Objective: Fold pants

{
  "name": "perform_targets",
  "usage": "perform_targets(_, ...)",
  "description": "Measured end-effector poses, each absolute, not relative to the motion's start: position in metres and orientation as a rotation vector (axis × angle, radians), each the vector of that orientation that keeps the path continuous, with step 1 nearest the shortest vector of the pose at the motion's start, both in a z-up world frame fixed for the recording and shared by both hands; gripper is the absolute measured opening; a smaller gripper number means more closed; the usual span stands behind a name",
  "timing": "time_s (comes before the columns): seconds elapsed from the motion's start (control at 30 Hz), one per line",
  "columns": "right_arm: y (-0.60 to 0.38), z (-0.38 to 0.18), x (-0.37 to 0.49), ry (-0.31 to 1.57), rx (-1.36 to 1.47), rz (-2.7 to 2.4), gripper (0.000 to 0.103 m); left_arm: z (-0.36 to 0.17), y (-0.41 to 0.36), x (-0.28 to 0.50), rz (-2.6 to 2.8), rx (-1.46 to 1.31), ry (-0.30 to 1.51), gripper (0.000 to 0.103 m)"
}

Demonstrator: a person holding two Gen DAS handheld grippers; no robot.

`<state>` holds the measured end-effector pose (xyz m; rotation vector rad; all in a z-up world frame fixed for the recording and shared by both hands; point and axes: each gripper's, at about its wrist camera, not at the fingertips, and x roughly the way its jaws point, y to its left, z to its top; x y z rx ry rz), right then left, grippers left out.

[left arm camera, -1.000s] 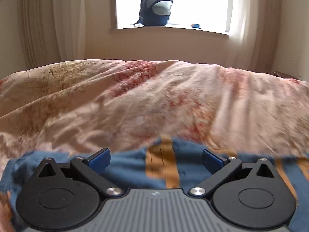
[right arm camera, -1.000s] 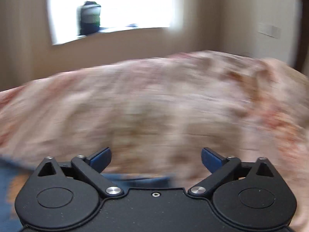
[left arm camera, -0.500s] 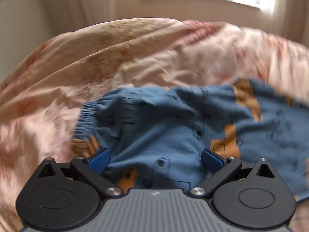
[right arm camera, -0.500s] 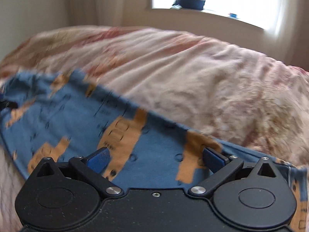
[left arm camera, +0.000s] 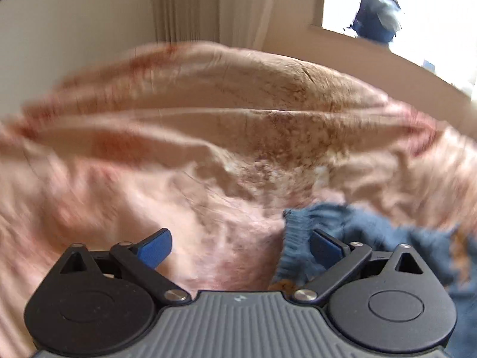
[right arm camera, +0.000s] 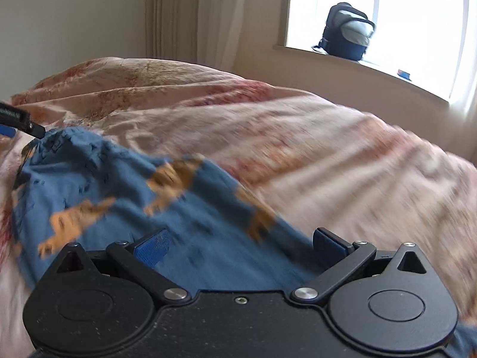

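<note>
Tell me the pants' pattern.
Blue pants with orange patches and small dark marks, clearest in the right wrist view.

My left wrist camera sits low and close over the bedspread (left arm camera: pixel 208 137), looking forward between its own spread fingers (left arm camera: pixel 155 247) toward the curtain (left arm camera: pixel 208 6), with the window corner far off at upper right. My right wrist camera also rides low and near, looking across the blue pants (right arm camera: pixel 119 185) toward the same window (right arm camera: pixel 387 15). Both views share the pants' gathered edge, the bedspread and the backpack (right arm camera: pixel 348 31) on the sill.
</note>
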<state>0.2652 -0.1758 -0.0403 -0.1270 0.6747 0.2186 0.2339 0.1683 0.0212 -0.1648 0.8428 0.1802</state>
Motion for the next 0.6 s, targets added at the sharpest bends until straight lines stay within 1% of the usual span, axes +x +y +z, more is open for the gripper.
perform_targets(0.03,-0.165,-0.039,0.275,0.681,-0.132,0.229,0.102,0.021,0.175,0.235,0.164,-0.221,0.852,0.092)
perform_targets(0.07,-0.158,-0.04,0.282,0.696,-0.135,0.235,0.102,0.02,0.178,0.235,0.152,-0.251,0.86,0.091)
perform_targets(0.13,-0.142,-0.047,0.298,0.764,-0.152,0.227,0.102,0.019,0.186,0.237,0.129,-0.277,0.865,0.083)
perform_targets(0.17,-0.137,-0.051,0.301,0.785,-0.17,0.213,0.102,0.02,0.19,0.237,0.118,-0.282,0.864,0.082)
perform_targets(0.27,-0.128,-0.057,0.299,0.764,-0.21,0.196,0.102,0.024,0.199,0.231,0.083,-0.306,0.859,0.076)
perform_targets(0.3,-0.128,-0.059,0.298,0.761,-0.205,0.193,0.103,0.026,0.2,0.232,0.073,-0.313,0.857,0.072)
perform_targets(0.33,-0.13,-0.06,0.298,0.761,-0.192,0.191,0.103,0.026,0.203,0.231,0.063,-0.325,0.857,0.066)
perform_targets(0.37,-0.132,-0.061,0.3,0.766,-0.173,0.189,0.103,0.026,0.205,0.231,0.054,-0.339,0.863,0.062)
perform_targets(0.4,-0.134,-0.061,0.3,0.771,-0.156,0.187,0.103,0.026,0.206,0.23,0.038,-0.359,0.872,0.054)
perform_targets(0.43,-0.135,-0.062,0.301,0.773,-0.148,0.185,0.103,0.024,0.207,0.229,0.015,-0.38,0.885,0.043)
perform_targets(0.47,-0.135,-0.063,0.3,0.773,-0.151,0.184,0.103,0.021,0.206,0.23,-0.011,-0.397,0.909,0.038)
perform_targets(0.5,-0.134,-0.064,0.3,0.772,-0.162,0.186,0.103,0.017,0.204,0.232,-0.028,-0.406,0.933,0.029)
perform_targets(0.53,-0.133,-0.065,0.3,0.77,-0.171,0.187,0.103,0.014,0.203,0.234,-0.044,-0.41,0.958,0.017)
perform_targets(0.6,-0.133,-0.067,0.301,0.766,-0.173,0.19,0.103,0.01,0.2,0.234,-0.05,-0.403,0.969,0.007)
